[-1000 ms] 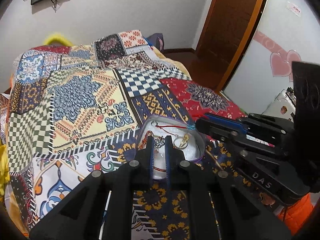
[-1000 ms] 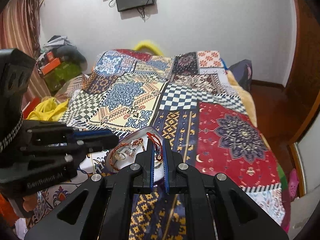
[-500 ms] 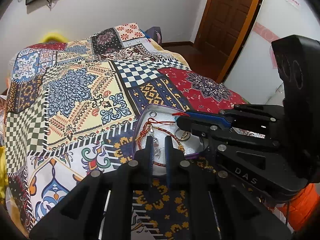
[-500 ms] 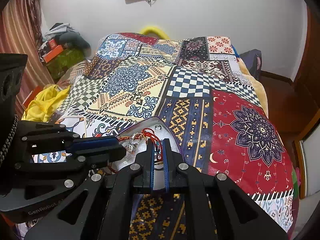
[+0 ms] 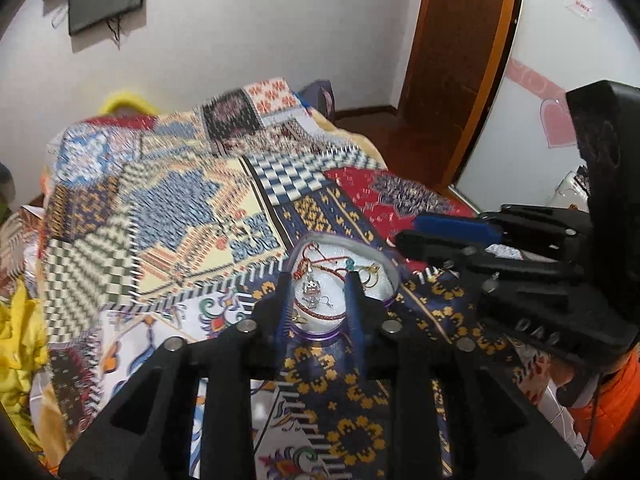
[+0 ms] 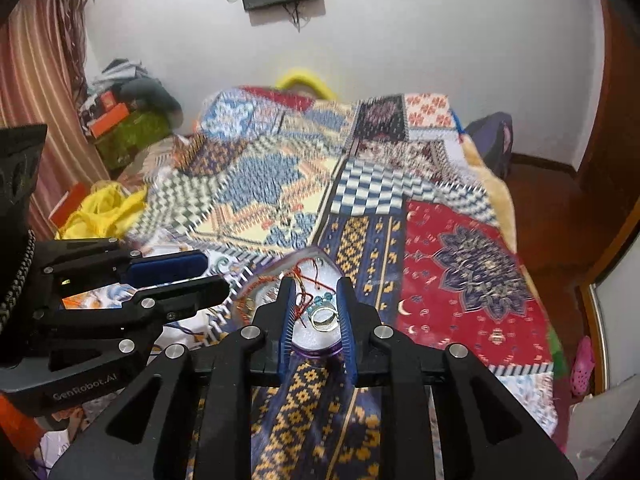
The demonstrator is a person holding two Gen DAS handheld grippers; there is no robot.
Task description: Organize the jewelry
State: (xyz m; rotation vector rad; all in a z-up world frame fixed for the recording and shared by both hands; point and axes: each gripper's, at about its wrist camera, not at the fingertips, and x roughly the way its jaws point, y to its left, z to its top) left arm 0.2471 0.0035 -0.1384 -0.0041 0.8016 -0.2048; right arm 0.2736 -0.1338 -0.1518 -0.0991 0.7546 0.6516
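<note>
- Left wrist view: my left gripper (image 5: 318, 296) is spread apart, nothing held, fingers framing the round tray (image 5: 390, 270) on the patchwork bedspread (image 5: 160, 216). Tray holds a silver pendant (image 5: 311, 289), a red cord bracelet (image 5: 320, 314) and a gold ring (image 5: 370, 274) on white lining.
- Right wrist view: my right gripper (image 6: 316, 308) is also spread, empty, fingers over the tray's near rim; a metal ring (image 6: 324, 316) and teal beads (image 6: 320, 301) lie between them.
</note>
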